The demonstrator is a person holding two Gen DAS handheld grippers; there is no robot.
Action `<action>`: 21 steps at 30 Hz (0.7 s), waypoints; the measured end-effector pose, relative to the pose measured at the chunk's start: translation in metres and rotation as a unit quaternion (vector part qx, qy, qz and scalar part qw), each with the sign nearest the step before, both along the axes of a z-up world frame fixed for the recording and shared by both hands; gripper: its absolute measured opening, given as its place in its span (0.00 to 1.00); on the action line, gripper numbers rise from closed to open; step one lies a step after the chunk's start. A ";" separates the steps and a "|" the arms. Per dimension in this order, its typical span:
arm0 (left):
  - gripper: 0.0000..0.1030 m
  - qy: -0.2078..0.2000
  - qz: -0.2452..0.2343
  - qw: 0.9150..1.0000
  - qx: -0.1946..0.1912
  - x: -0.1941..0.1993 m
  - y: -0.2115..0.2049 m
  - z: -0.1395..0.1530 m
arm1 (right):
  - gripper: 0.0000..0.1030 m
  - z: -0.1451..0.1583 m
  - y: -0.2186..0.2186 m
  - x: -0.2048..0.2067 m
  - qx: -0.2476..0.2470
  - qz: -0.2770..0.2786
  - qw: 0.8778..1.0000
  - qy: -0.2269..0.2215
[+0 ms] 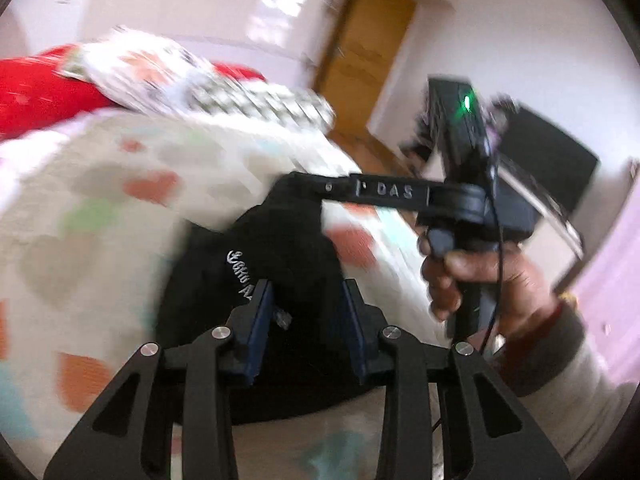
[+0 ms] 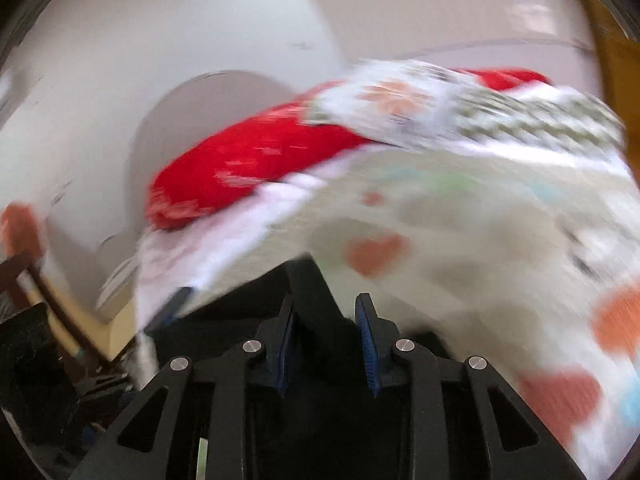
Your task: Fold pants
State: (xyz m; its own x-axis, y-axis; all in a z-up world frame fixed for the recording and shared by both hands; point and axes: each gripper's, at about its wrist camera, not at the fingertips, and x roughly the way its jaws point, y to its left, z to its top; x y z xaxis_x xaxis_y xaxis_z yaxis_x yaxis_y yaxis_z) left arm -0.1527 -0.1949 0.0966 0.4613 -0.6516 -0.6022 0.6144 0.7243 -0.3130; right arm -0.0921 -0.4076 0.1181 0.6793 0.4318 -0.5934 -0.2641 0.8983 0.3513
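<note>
Both claws are clamped on the black pants: left claw [image 1: 306, 312] has a bunch of cloth between its blue pads, and the right claw [image 2: 326, 332] pinches a ridge of it. The pants [image 1: 280, 256] hang low over the bed [image 1: 100, 208]. I'd keep both edges level and taut, then lay them flat short of the red pillow [image 2: 248, 160].

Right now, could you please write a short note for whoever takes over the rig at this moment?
Left hand-held gripper: shut on the black pants.
Right hand-held gripper: shut on another part of the same pants.
Pants: lifted partly off the patterned bedsheet, bunched between both grippers. Pillows lie at the far end.
Done: both grips taken.
Left: fold the pants over and lay them flat; no finished fold shows yet.
</note>
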 end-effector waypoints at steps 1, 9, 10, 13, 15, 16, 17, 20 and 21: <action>0.33 0.018 -0.023 0.999 0.015 0.001 -0.013 -0.011 | 0.31 -0.009 -0.013 -0.007 -0.019 -0.025 0.999 0.012; 0.70 0.023 -0.093 0.995 0.034 -0.021 -0.001 -0.002 | 0.79 -0.030 -0.077 -0.067 0.055 -0.096 0.993 0.038; 0.71 0.015 -0.090 0.995 0.027 -0.019 0.010 0.007 | 0.80 -0.032 -0.077 -0.069 0.082 -0.087 0.992 0.036; 0.75 -0.009 -0.053 0.998 0.038 -0.009 0.028 0.017 | 0.80 -0.039 -0.063 -0.063 0.126 -0.061 0.989 0.047; 0.75 -0.014 -0.011 0.999 0.050 0.004 0.034 0.014 | 0.80 -0.045 -0.048 -0.052 0.105 -0.059 0.991 0.060; 0.75 -0.011 0.009 0.998 0.054 0.013 0.038 0.010 | 0.80 -0.049 -0.040 -0.045 0.090 -0.058 0.992 0.068; 0.75 -0.002 0.022 0.999 0.049 0.021 0.040 0.007 | 0.62 -0.053 -0.033 -0.037 0.077 -0.051 0.993 0.074; 0.75 0.020 0.037 0.998 0.044 0.030 0.037 -0.003 | 0.09 -0.045 -0.007 -0.027 0.016 -0.016 0.998 0.062; 0.75 0.023 0.035 0.998 0.041 0.031 0.034 -0.005 | 0.09 -0.036 -0.002 -0.031 0.003 -0.004 0.999 0.047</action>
State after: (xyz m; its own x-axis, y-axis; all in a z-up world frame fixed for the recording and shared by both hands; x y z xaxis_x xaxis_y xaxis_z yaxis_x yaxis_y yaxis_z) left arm -0.1221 -0.1606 0.0913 0.4749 -0.5658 -0.6740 0.5476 0.7896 -0.2769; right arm -0.1229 -0.4096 0.0821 0.6240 0.4297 -0.6527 -0.2217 0.8983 0.3794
